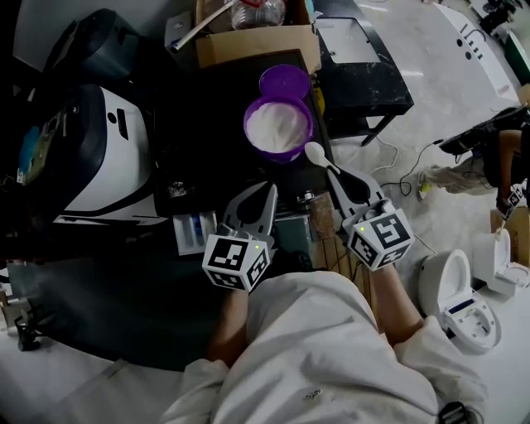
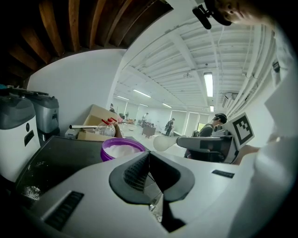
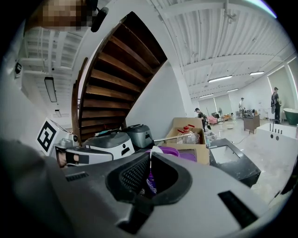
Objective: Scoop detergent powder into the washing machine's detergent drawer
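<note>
A purple tub (image 1: 277,126) full of white detergent powder stands open on a dark top, its purple lid (image 1: 285,81) just behind it. My right gripper (image 1: 332,172) is shut on the handle of a white spoon (image 1: 315,152), whose bowl hovers by the tub's near right rim. In the right gripper view the spoon's handle (image 3: 150,163) runs up between the closed jaws. My left gripper (image 1: 268,190) is shut and empty, just in front of the tub (image 2: 122,149). The detergent drawer (image 1: 195,231) stands pulled out to its left, white with blue inside.
A white and black appliance (image 1: 108,149) sits at the left. Behind the tub is a cardboard box (image 1: 257,43) with a plastic bottle (image 1: 258,12). A black table (image 1: 364,76) stands to the right; white devices (image 1: 460,298) and cables lie on the floor, near another person (image 1: 497,157).
</note>
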A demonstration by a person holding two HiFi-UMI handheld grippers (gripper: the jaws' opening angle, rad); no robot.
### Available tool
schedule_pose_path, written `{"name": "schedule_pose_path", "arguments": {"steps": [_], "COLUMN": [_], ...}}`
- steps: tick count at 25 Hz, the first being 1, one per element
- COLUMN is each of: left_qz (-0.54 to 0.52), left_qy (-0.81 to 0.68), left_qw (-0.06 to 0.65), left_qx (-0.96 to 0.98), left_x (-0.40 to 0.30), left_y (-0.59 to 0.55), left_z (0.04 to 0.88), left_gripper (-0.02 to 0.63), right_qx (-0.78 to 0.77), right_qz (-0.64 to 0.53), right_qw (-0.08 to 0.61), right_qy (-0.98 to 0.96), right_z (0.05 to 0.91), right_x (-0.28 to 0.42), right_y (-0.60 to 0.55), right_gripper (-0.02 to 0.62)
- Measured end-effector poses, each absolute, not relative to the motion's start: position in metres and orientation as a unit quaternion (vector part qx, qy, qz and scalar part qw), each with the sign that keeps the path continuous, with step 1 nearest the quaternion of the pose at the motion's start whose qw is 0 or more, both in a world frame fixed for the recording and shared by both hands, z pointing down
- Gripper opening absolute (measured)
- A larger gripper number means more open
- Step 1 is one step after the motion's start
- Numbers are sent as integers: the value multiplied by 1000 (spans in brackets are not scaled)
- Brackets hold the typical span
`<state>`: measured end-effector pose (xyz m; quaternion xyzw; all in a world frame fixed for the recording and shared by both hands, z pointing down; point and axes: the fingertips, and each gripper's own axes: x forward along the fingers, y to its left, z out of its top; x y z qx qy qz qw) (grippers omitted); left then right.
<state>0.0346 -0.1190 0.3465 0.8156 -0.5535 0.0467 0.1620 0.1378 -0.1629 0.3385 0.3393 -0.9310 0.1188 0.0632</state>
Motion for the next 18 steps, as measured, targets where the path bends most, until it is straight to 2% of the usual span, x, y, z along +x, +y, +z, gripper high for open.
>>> {"name": "schedule_pose_path", "arguments": {"steps": [18], "left_qz": [49], "left_qy": [-529], "left_qw": [164], "left_qx": [831], "left_x": [-5], "left_y": [-163], "left_z": [347], "left_gripper": [18], "right_qx": [373], "right_qz": [106], "right_qw": [92], "right_qy": [-917], "right_z": [342], "right_x": [108], "right_y": [-201], "right_gripper": [14]}}
